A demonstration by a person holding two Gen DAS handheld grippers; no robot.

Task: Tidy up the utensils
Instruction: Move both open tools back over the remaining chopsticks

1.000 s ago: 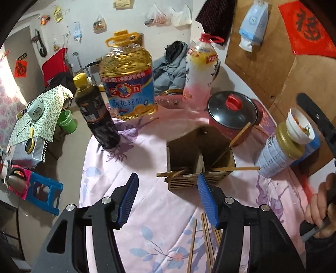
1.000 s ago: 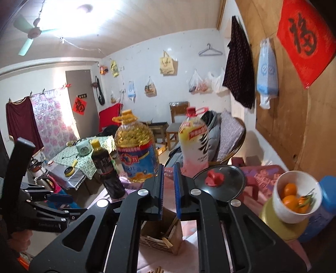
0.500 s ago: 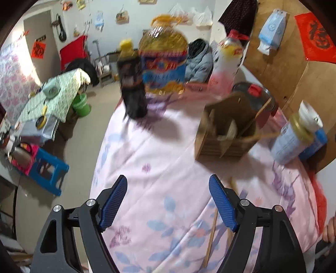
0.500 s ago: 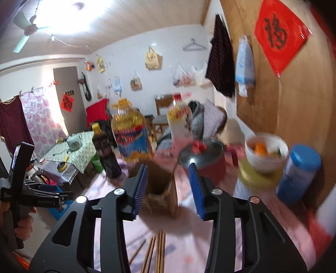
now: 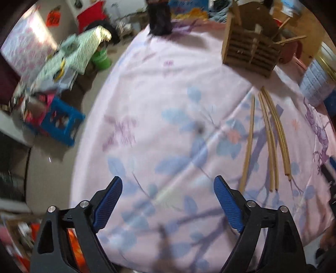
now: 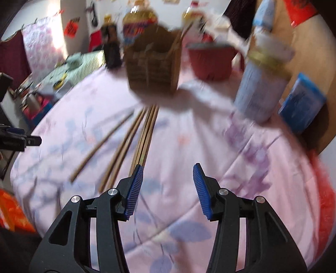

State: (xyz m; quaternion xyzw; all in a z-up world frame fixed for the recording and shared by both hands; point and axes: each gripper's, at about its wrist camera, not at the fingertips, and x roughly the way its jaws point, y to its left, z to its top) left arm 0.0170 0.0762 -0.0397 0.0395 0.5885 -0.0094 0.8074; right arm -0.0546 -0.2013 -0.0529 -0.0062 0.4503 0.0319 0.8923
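Several wooden chopsticks [image 5: 268, 136] lie side by side on the pink flowered tablecloth [image 5: 168, 117], in front of a slatted wooden utensil holder [image 5: 250, 50] that has a few sticks standing in it. My left gripper [image 5: 168, 182] hangs over bare cloth to the left of the chopsticks, its jaws opening wide with nothing between them. In the right wrist view the chopsticks [image 6: 134, 142] run toward the holder [image 6: 153, 67]. My right gripper [image 6: 168, 170] is just right of their near ends, its jaws opening, nothing between them.
A dark bottle [image 5: 159, 16] stands at the table's far edge. A red pot [image 6: 212, 61], a tall tin with a bowl on top [image 6: 262, 84] and a blue box [image 6: 302, 105] crowd the right side. The other handle [image 6: 19, 140] shows at the left.
Both grippers have dropped toward the table and tipped downward. Their jaws have spread apart, the right one from nearly shut. The chopsticks now lie close ahead.
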